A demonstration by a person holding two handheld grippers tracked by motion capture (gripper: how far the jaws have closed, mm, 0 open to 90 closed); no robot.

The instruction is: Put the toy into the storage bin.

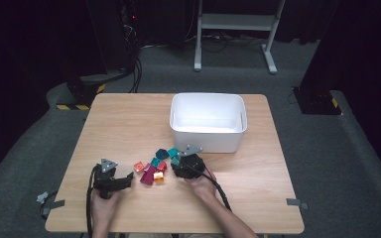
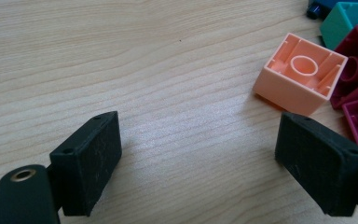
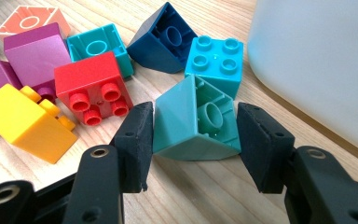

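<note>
Pale wood runs under everything: the table [image 1: 129, 124] is the largest thing before me, and on its far half stands one white plastic bin [image 1: 208, 123], open at the top. Between that bin and my hands lies a cluster of toy building blocks, which I count in the right gripper view: two magenta ones, the clearer [image 3: 35, 51] at the left, one yellow block [image 3: 23, 122], one red block [image 3: 91, 86] with its studs toward me, one dark blue sloped block [image 3: 161, 39], one teal hollow block [image 3: 98, 46], one bright turquoise four-stud block [image 3: 214, 58], one peach block [image 3: 30, 18], and one sea-green sloped block [image 3: 193, 123] nearest the bin's wall. My right gripper [image 3: 193, 135] has its jaws set to either side of that sea-green block, the pads at its two faces or a hair off them; I cannot tell whether they press, and the block rests on the wood. My left gripper [image 2: 198, 158] stands wide open over bare table, holding nothing, with the peach block [image 2: 303, 74] lying just beyond its right jaw, apart from it.
</note>
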